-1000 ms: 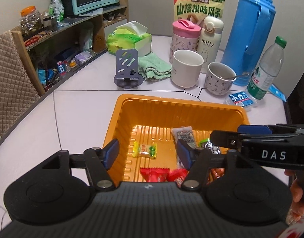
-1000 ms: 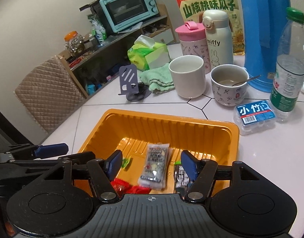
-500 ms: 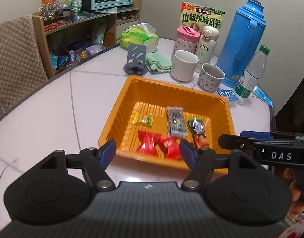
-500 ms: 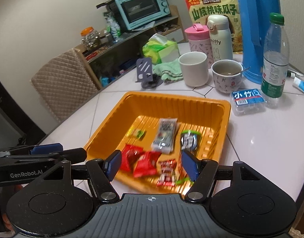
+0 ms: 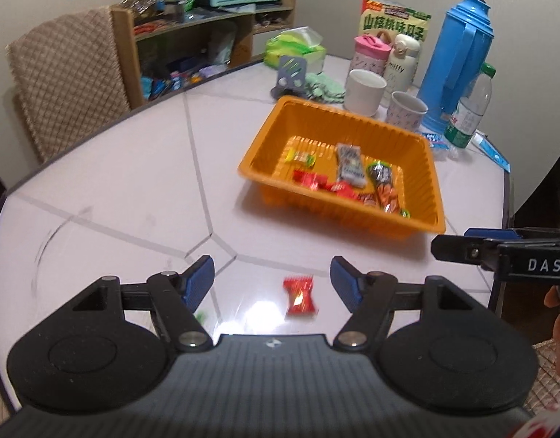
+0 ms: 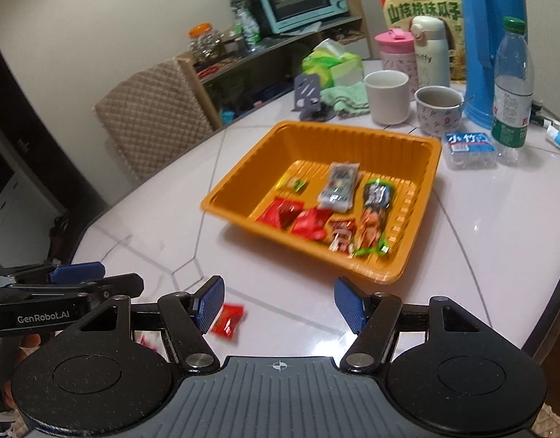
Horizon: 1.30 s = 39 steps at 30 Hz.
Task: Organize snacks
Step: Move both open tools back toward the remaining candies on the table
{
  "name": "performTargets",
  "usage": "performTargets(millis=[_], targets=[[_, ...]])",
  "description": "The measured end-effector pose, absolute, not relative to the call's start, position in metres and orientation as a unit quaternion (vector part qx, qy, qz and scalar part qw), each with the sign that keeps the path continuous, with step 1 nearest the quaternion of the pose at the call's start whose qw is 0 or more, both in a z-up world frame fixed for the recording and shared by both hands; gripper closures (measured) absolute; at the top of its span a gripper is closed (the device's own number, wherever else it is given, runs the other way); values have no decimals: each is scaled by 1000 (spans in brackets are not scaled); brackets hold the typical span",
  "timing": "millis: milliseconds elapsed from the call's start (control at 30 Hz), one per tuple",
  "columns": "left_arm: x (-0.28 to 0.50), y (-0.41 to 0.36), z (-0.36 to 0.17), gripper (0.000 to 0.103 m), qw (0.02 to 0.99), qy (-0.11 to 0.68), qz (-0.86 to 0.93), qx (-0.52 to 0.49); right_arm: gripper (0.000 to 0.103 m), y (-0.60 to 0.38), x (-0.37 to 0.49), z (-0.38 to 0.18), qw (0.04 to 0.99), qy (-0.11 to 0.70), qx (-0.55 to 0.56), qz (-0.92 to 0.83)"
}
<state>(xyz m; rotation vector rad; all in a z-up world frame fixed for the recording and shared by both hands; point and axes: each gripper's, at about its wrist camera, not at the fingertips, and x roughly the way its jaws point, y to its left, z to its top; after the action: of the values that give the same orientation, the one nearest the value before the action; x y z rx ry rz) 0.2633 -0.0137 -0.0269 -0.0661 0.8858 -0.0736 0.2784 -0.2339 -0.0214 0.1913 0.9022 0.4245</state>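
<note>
An orange tray sits mid-table and holds several wrapped snacks: red packets, a grey bar and a green-ended sausage pack. A loose red snack packet lies on the white table near the front edge. My left gripper is open and empty, with the loose packet between its fingers' line, below them. My right gripper is open and empty, right of that packet. A small green piece lies by the left finger.
Behind the tray stand two mugs, a pink cup, a white flask, a blue thermos, a water bottle, a seed bag, a phone stand, tissues and a cloth. A chair and shelf stand left.
Both grippers have pulled back from over the tray toward the near table edge. The loose red packet has come into view below them. Both stay open.
</note>
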Motion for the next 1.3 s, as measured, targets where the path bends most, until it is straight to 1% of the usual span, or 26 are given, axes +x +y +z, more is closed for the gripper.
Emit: performTargets(millis=[267,667,1000,1300], targets=[[214,16,-36,35,895,443,4,-53,36,-221,247,-34,861,452,75,223],[167,45,-53,35,885,454,50,-89,36,-192,227,-55,840,478,52,251],[150,62,-65,35,876,465,73,-106,36,-169,224,-76,825,500,22,263],[151,69,-73,35,868,477,82,-109,36,-160,230,-89,820,510,12,258]])
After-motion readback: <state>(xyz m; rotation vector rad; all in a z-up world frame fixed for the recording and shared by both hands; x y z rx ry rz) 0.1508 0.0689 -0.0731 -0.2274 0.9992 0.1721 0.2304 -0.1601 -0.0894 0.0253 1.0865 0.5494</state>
